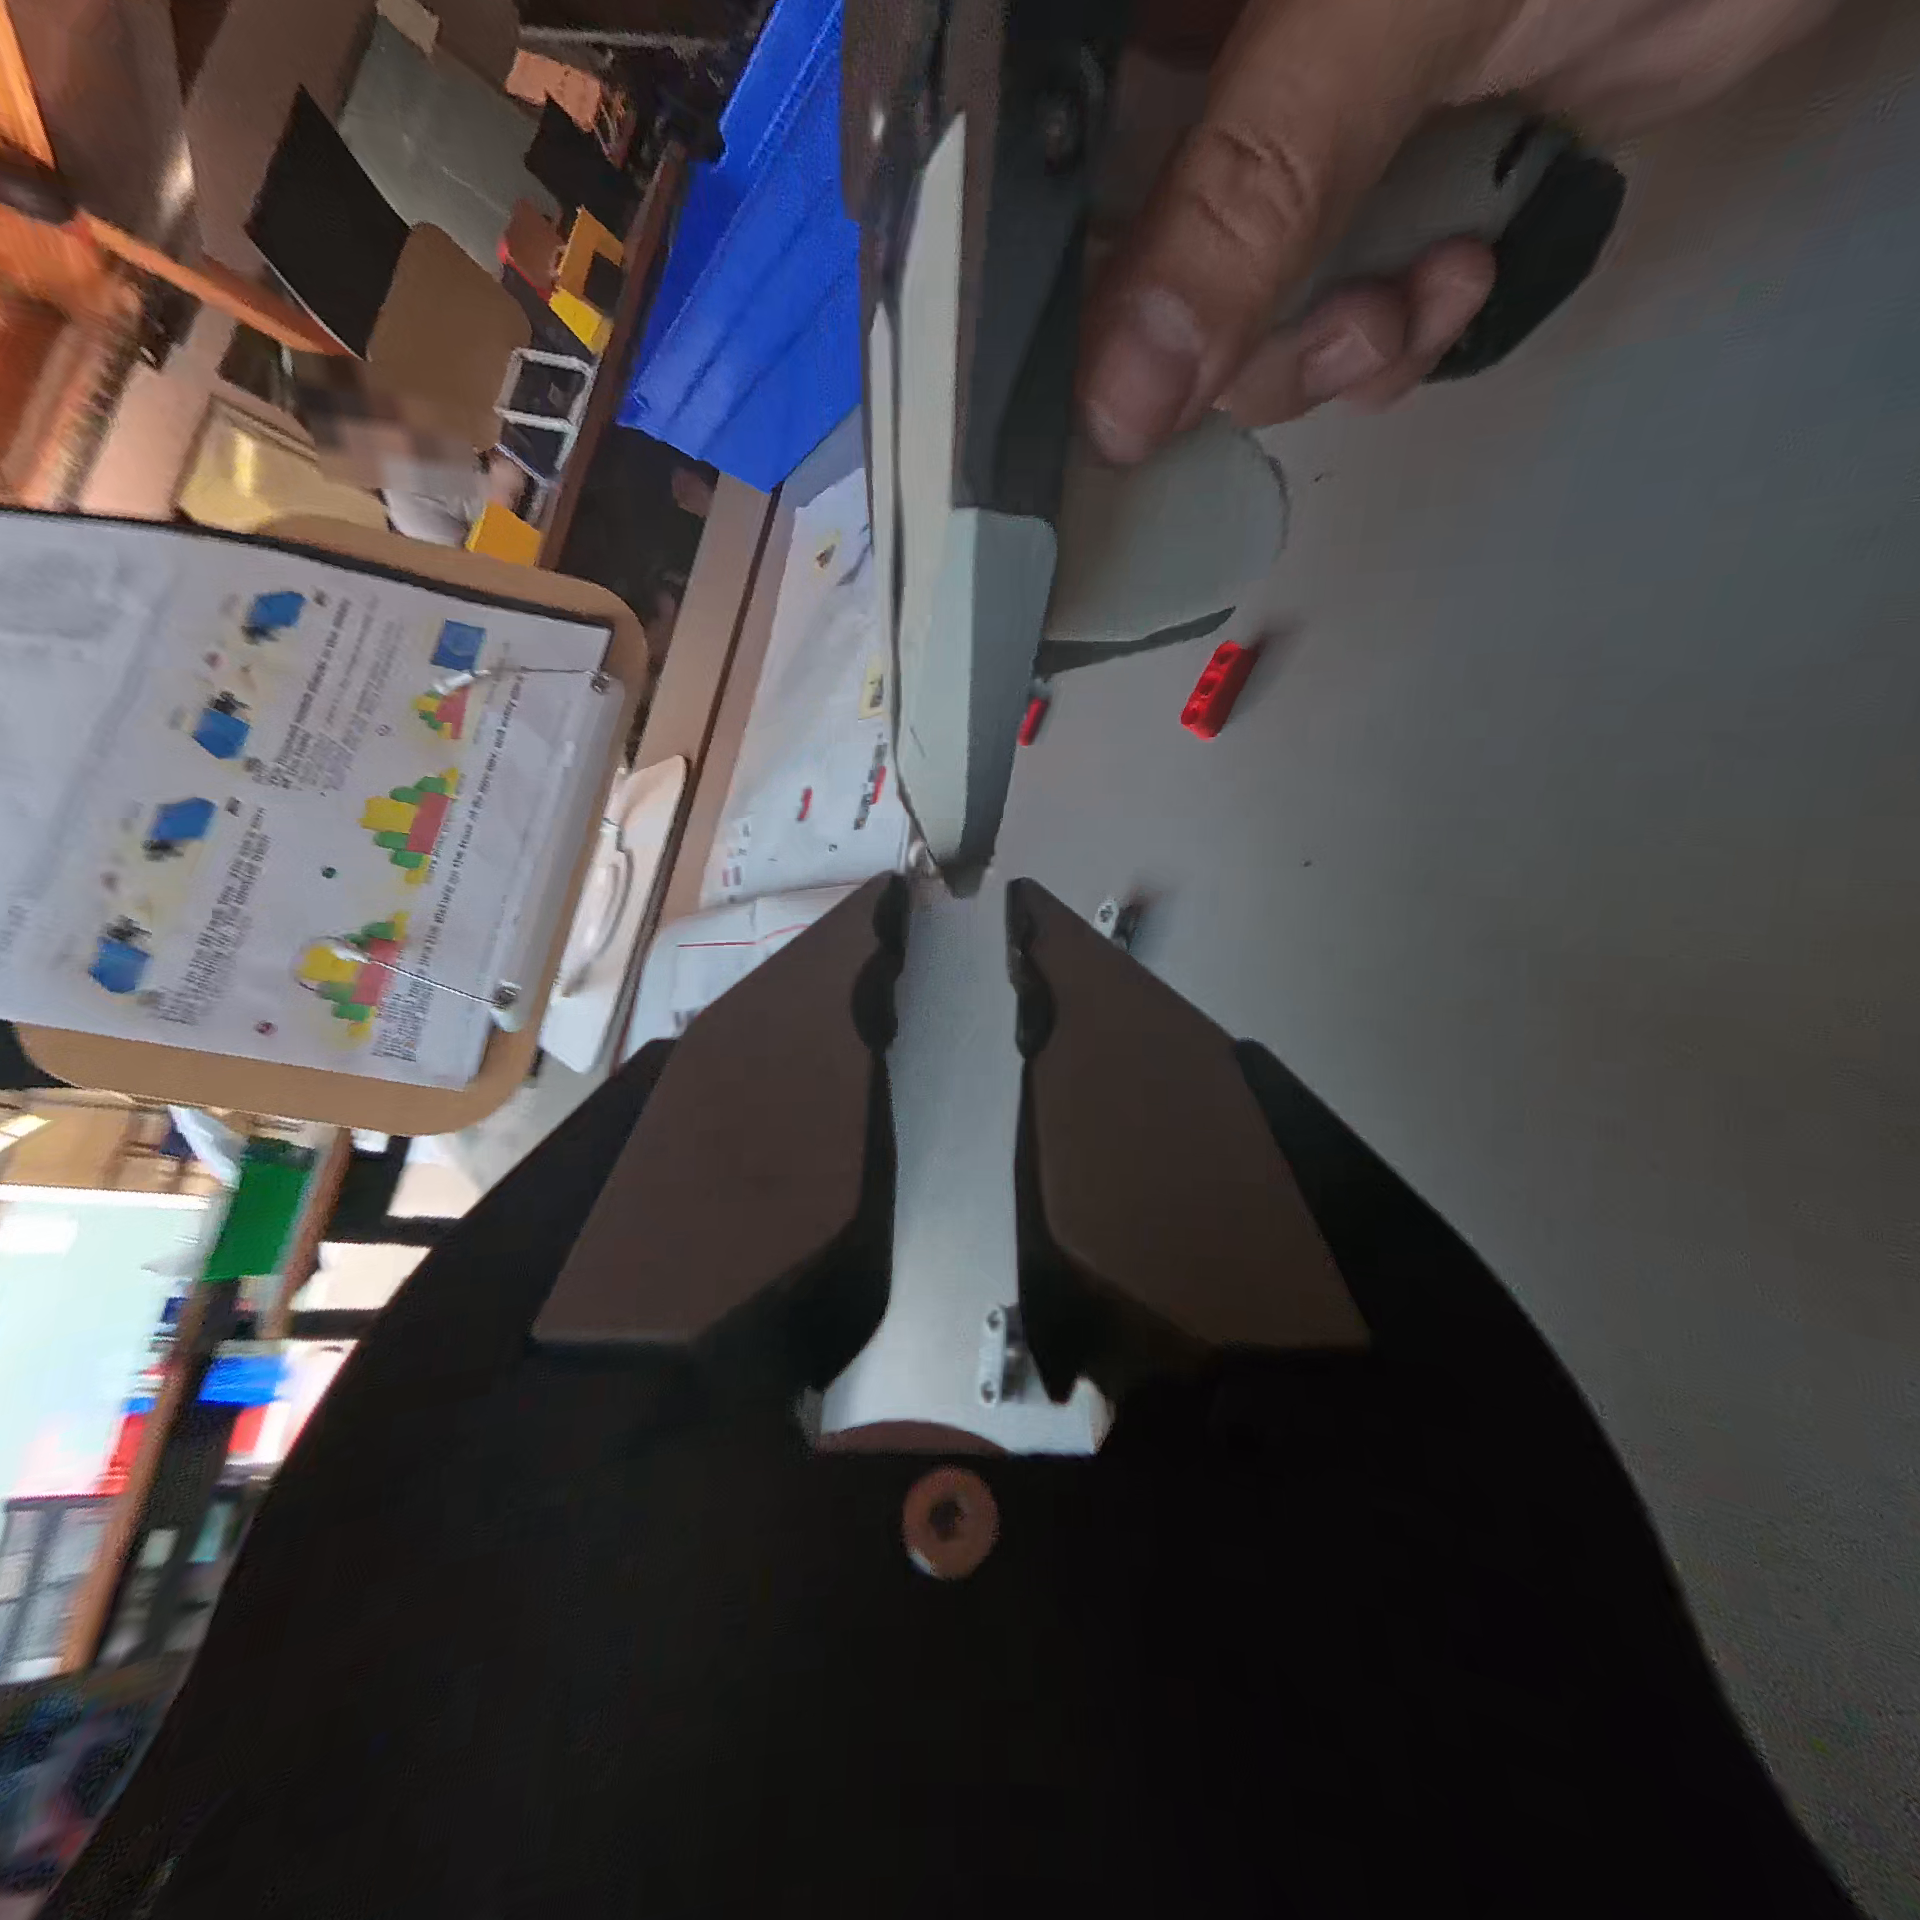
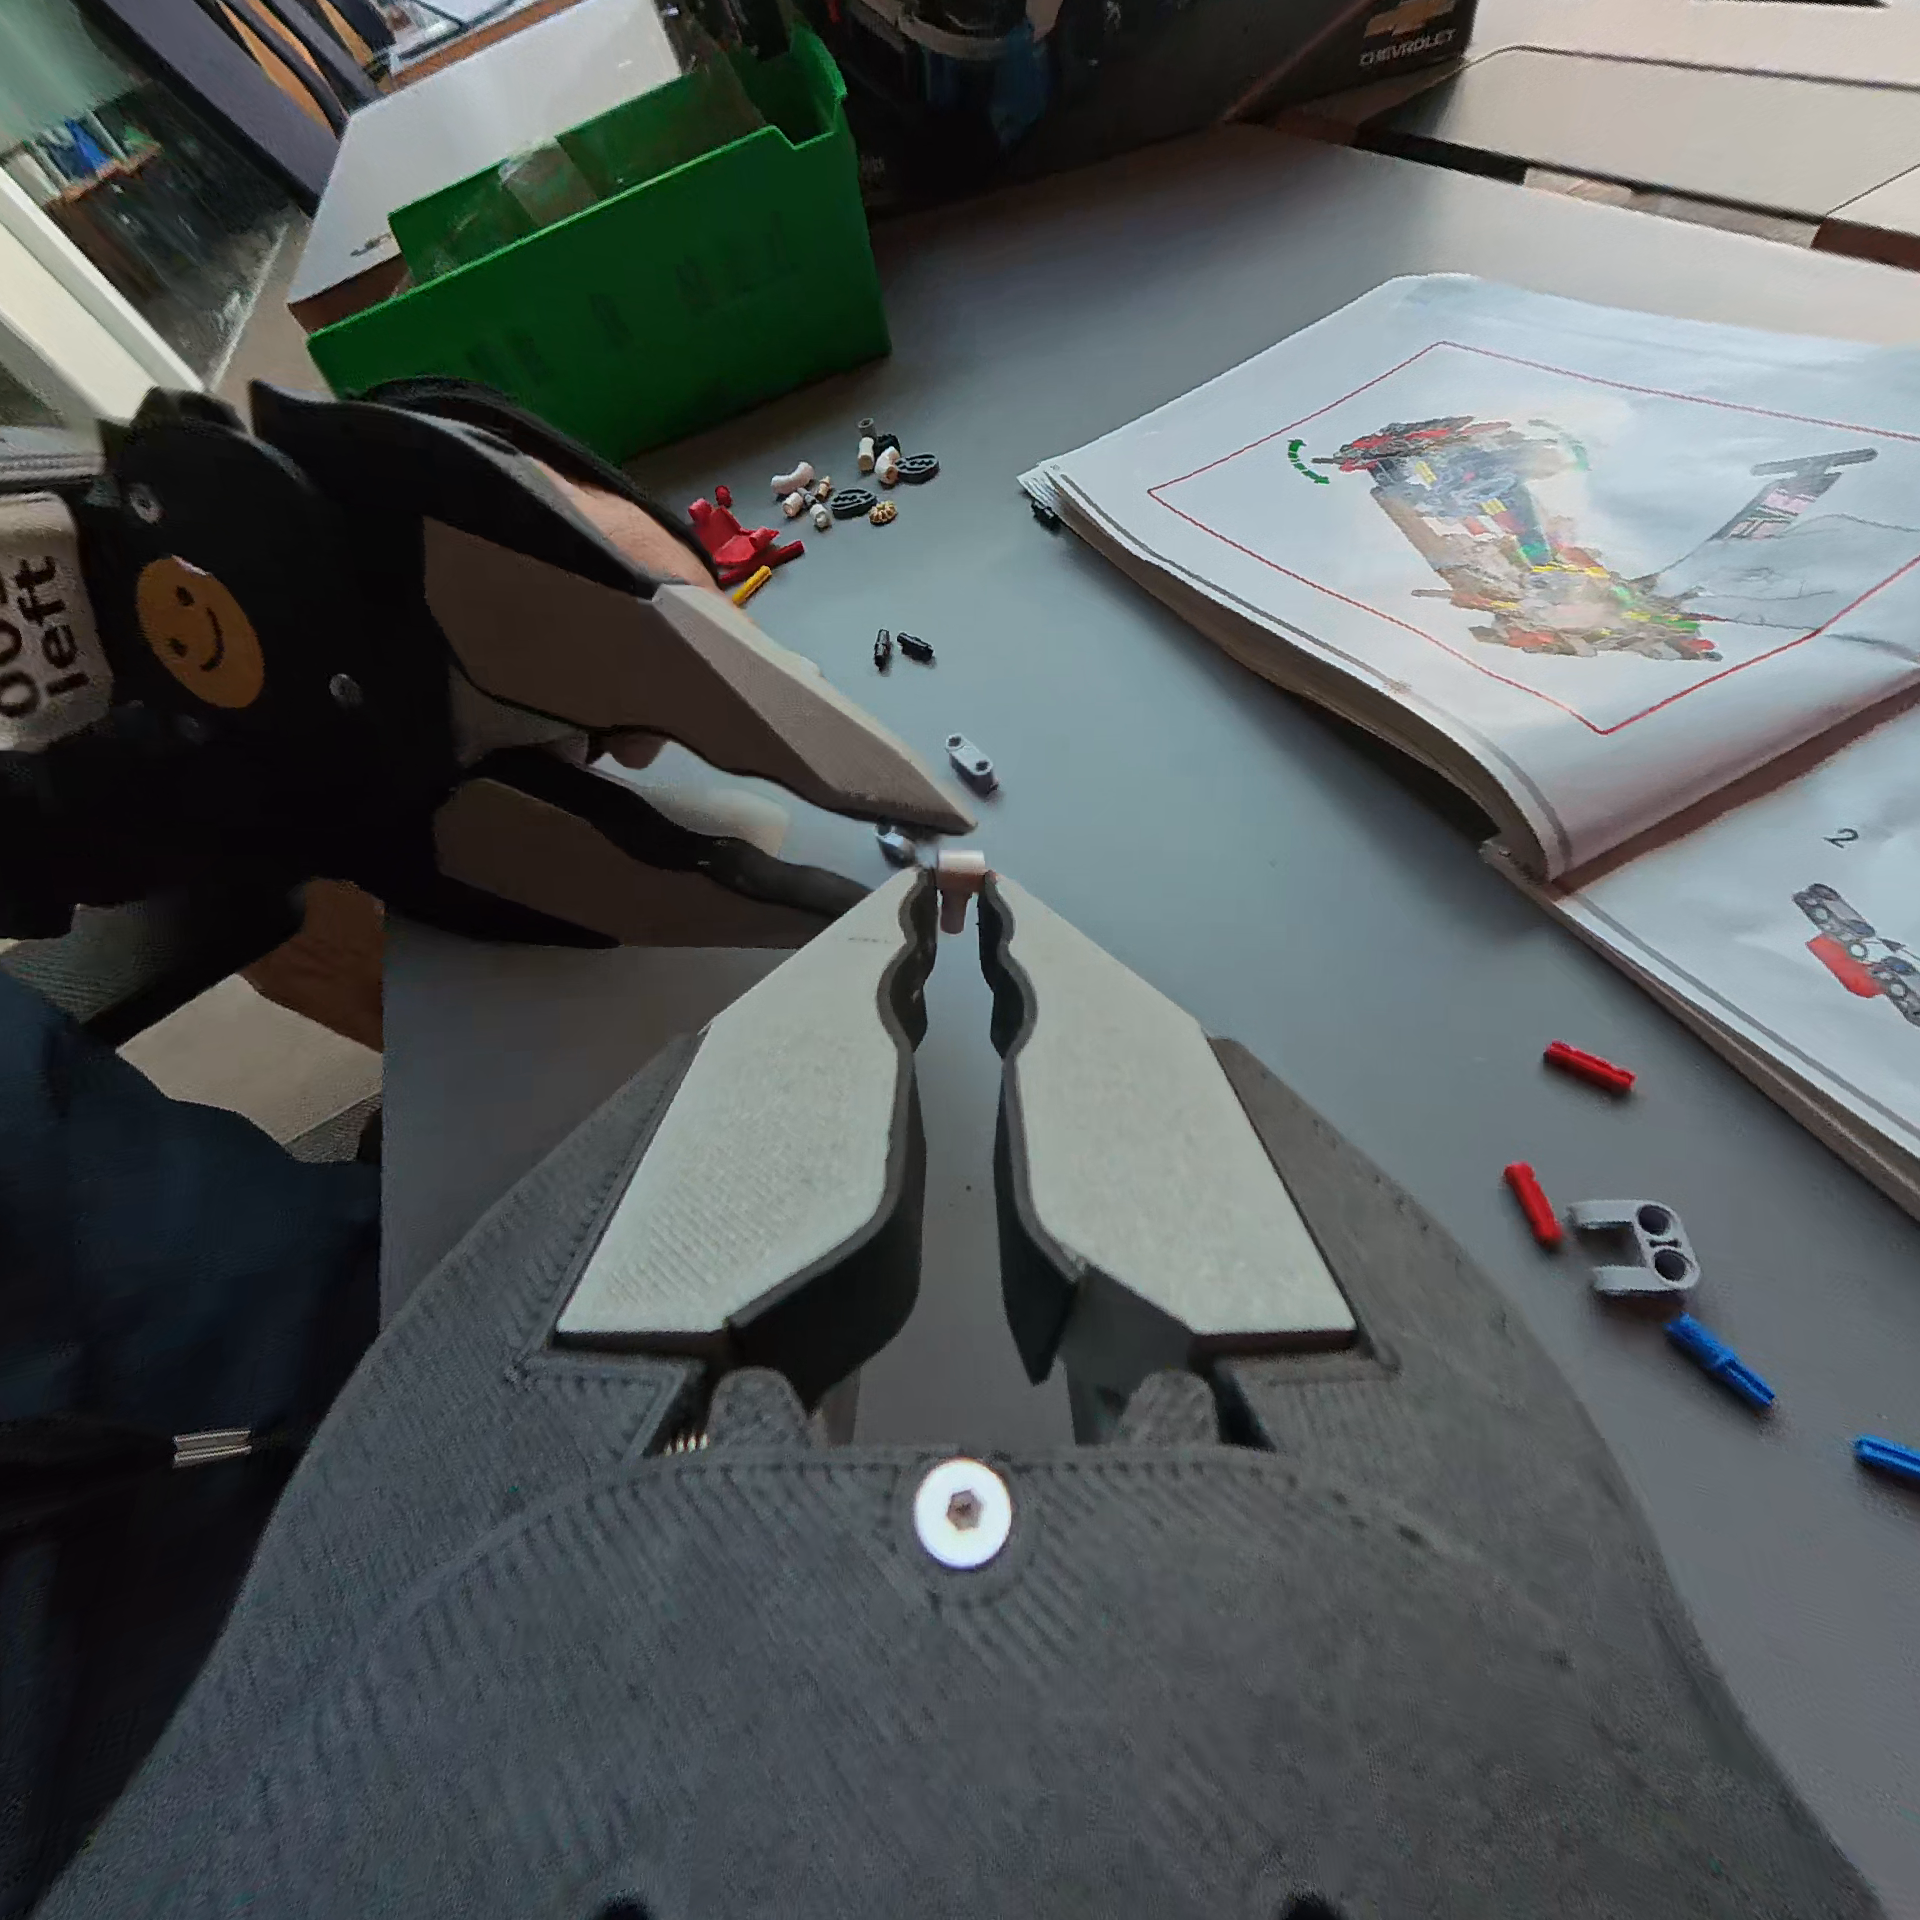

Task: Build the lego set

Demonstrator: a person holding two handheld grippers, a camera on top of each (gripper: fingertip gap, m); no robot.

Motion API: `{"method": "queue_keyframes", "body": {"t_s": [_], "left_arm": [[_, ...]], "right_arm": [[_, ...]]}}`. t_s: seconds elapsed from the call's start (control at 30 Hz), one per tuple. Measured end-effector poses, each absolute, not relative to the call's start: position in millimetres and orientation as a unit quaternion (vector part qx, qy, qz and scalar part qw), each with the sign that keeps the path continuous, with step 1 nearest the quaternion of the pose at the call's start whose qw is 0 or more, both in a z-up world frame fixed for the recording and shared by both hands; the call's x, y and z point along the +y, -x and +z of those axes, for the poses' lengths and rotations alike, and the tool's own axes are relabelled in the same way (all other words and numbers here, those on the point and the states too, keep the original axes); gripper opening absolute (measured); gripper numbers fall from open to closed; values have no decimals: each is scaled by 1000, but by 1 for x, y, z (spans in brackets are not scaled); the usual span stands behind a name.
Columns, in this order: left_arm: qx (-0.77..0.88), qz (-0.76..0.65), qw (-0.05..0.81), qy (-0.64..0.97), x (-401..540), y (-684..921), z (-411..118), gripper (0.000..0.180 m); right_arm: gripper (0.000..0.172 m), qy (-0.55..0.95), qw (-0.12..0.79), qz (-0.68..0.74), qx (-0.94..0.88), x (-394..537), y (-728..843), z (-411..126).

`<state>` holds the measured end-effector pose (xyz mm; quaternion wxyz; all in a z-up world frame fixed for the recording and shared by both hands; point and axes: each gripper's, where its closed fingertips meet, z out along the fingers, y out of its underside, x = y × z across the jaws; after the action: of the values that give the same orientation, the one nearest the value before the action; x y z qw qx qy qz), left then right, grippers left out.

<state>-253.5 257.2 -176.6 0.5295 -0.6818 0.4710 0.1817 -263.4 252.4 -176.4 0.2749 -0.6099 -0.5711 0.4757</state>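
Right gripper point(image 2: 957, 883) clamps our small white connector piece point(image 2: 958, 871) at fingertips, left gripper point(image 2: 914, 826) just beside it, we can't tell its state.

green bin point(image 2: 623, 260); grey table point(image 2: 1195, 883); red pins point(image 2: 1588, 1067); blue pins point(image 2: 1720, 1374).

Left wrist view: I note dim, brownish exposure, heavy motion blur on the hand point(image 1: 1278, 281) and clipboard point(image 1: 301, 800), with blown-out windows at lower left. Right wrist view: I see sharp, even daylight, soft shadows on the grey table point(image 2: 1195, 935), and wide-angle bending at the edges.
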Motion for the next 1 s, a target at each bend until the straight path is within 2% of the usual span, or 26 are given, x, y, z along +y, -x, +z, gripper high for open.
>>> {"method": "queue_keyframes", "body": {"t_s": [0.07, 0.1, 0.23, 0.33, 0.63, 0.8, 0.9, 1.0], "left_arm": [[420, 120, 524, 731, 261, 257, -183, 31], [395, 78, 519, 754, 261, 257, -187, 32], [312, -86, 525, 787, 262, 245, -182, 18], [267, -127, 549, 782, 271, 244, -166, 19], [262, -85, 597, 754, 278, 236, -150, 16], [263, -43, 609, 747, 280, 242, -148, 6], [264, 9, 622, 737, 282, 247, -144, 12], [268, 34, 631, 727, 283, 248, -140, 10]], "right_arm": [[5, 606, 290, 484, -561, 260, 260, -174], [5, 599, 299, 492, -556, 262, 258, -171], [5, 578, 316, 541, -522, 268, 257, -158], [4, 571, 308, 598, -470, 271, 258, -148], [4, 563, 253, 711, -337, 278, 258, -135], [3, 565, 237, 737, -286, 279, 258, -134], [3, 572, 237, 748, -238, 280, 257, -133], [4, 565, 214, 776, -182, 279, 257, -127]]}}
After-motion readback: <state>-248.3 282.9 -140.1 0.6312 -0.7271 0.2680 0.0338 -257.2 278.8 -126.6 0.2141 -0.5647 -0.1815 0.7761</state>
